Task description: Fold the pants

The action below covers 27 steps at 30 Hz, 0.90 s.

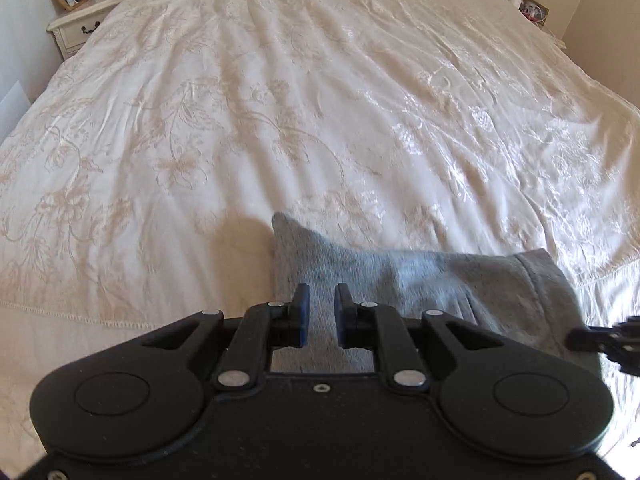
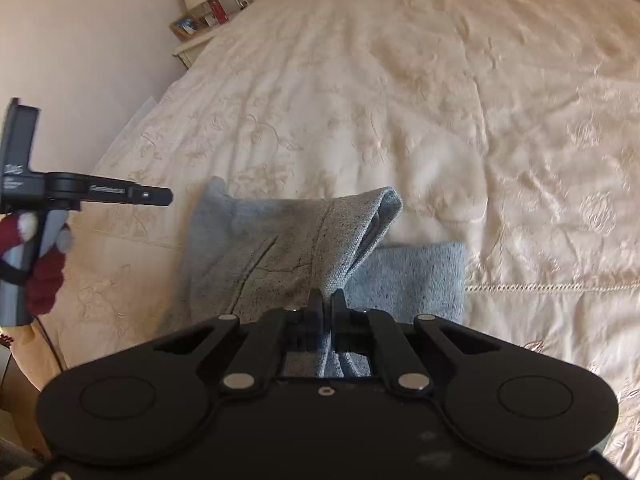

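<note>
Grey pants lie bunched on the cream bedspread near the bed's front edge. My left gripper hovers over their left part with its jaws apart and nothing between the pads. In the right wrist view the pants show as a lifted grey fold with another layer beneath it at the right. My right gripper is shut on a pinch of that fabric, which rises from the jaws. The left gripper shows at the left, held by a hand in a red glove.
The bed with its embroidered cream cover fills both views. A white nightstand with a photo frame and a red bottle stands at the far left. Another nightstand with small items is at the far right.
</note>
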Motion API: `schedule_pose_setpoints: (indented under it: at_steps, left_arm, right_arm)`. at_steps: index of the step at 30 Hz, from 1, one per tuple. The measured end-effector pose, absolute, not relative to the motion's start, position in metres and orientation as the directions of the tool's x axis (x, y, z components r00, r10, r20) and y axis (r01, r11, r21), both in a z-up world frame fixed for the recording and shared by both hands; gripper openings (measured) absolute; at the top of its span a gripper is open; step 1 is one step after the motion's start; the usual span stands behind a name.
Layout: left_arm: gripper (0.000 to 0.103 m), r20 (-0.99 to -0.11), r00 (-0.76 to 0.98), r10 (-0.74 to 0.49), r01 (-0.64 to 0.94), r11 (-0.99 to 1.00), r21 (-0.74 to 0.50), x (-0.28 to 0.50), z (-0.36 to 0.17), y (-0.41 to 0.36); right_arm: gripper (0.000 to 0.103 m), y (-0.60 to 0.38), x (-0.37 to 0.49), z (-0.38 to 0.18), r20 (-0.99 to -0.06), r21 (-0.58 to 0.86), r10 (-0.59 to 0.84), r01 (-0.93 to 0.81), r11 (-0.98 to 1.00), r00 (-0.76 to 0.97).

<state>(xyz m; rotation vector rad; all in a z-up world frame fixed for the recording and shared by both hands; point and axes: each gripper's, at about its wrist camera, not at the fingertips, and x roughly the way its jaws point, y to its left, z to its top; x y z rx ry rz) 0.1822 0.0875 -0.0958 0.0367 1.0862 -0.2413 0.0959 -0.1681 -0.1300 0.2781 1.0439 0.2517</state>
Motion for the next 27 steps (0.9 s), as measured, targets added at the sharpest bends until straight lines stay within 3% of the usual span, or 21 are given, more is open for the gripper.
schedule_pose_setpoints:
  at_steps: [3,7,10,13,16,21,27]
  left_arm:
    - [0.020,-0.865,0.459,-0.202,0.203,0.972,-0.119,0.197,-0.095,0.085]
    - [0.021,-0.869,0.431,-0.244,0.216,0.963,-0.163,0.206,-0.117,0.072]
    - [0.024,-0.914,0.365,-0.178,0.222,0.970,-0.101,0.214,-0.162,0.055]
    - [0.025,-0.939,0.322,-0.118,0.241,0.970,-0.039,0.218,-0.191,0.049]
    - [0.024,-0.921,0.368,-0.130,0.207,0.977,-0.055,0.209,-0.161,0.053]
    - [0.024,-0.869,0.454,-0.194,0.192,0.974,-0.117,0.159,-0.112,0.067]
    - [0.025,-0.937,0.292,-0.193,0.278,0.954,-0.110,0.080,-0.151,0.057]
  right_arm:
    - [0.004,-0.171,0.079,-0.116,-0.834,0.231,0.221,-0.044,0.972,0.505]
    - [0.004,-0.186,0.083,-0.180,-0.912,0.160,0.124,0.063,0.985,0.391]
    - [0.006,-0.191,0.085,-0.211,-0.940,0.149,0.108,0.106,0.983,0.323]
    - [0.012,-0.189,0.089,-0.190,-0.939,0.117,0.065,0.135,0.984,0.339]
    - [0.020,-0.188,0.086,-0.157,-0.894,0.072,-0.008,0.161,0.984,0.448]
    - [0.025,-0.172,0.110,-0.152,-0.868,0.146,0.084,0.089,0.985,0.490]
    - [0.026,-0.168,0.128,-0.209,-0.920,0.129,0.087,0.086,0.988,0.381]
